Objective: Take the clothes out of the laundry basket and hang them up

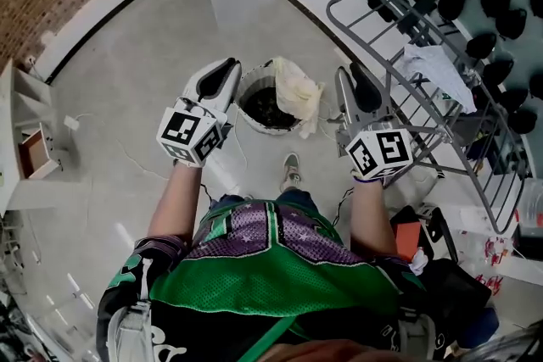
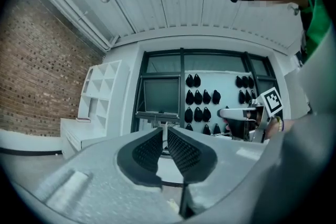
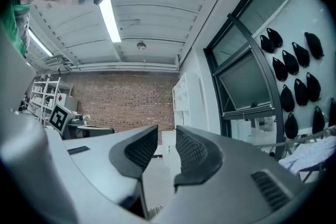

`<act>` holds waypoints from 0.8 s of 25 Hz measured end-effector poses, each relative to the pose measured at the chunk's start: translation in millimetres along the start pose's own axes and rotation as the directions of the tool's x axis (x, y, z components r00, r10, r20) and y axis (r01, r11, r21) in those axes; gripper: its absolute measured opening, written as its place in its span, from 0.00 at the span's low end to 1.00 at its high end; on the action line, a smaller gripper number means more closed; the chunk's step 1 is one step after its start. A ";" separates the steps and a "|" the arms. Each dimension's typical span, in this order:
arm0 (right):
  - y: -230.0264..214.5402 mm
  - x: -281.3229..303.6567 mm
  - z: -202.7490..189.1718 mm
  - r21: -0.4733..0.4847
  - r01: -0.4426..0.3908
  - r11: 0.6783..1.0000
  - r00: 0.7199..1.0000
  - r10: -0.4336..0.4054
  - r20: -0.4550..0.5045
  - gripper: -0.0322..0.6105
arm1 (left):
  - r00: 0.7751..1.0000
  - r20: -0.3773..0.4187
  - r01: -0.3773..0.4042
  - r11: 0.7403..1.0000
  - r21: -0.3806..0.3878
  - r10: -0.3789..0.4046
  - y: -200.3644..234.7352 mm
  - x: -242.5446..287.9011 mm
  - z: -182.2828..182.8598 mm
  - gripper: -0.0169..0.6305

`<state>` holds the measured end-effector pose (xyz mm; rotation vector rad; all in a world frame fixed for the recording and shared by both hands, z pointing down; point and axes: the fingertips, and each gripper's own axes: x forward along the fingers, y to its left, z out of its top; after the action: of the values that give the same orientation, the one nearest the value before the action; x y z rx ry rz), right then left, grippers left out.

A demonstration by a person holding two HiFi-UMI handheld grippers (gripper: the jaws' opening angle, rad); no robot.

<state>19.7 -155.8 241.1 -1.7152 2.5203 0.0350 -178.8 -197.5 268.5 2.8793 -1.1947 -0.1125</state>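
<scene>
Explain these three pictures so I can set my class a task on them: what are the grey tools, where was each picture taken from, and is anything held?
There is no robot: a person holds a grabbing tool in each hand. The head view comes from a camera on the person's head, looking down. The other two come from cameras riding on the tools, each looking along its own tongs. The cubes with square markers are part of the tools. On the floor stands a white laundry basket with a cream cloth draped over its rim; a drying rack carrying a pale garment stands at the right. The left tongs are almost closed, the right tongs stand apart; both are empty.
</scene>
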 end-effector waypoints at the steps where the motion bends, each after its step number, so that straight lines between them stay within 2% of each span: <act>1: -4.5 7.3 -0.7 0.000 -0.006 1.000 1.000 0.006 0.000 0.20 | 1.000 0.001 -0.009 1.000 -0.001 0.009 2.6 4.7 0.2 0.07; 6: -22.4 41.5 -9.9 -0.003 -0.034 0.999 0.999 0.034 -0.015 0.20 | 1.000 -0.012 -0.021 1.000 -0.002 0.021 16.5 28.0 -4.8 0.05; 12: -38.5 73.8 -52.6 0.001 -0.056 0.998 0.995 0.056 -0.078 0.20 | 0.997 -0.053 -0.055 0.998 -0.001 0.055 42.0 47.9 -38.7 0.05; 15: -39.7 84.2 -86.0 -0.005 -0.059 0.998 0.992 0.058 -0.115 0.20 | 0.995 -0.076 -0.066 0.998 0.024 0.068 53.9 45.4 -67.8 0.05; 20: -43.6 91.8 -166.1 0.006 -0.037 0.999 0.984 0.037 -0.176 0.20 | 0.988 -0.136 -0.075 0.997 0.035 0.080 76.3 34.1 -145.5 0.05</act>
<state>16.2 -268.8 399.7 -1.7420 2.6746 -0.1227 -197.8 -276.5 415.3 2.8074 -1.2908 0.1037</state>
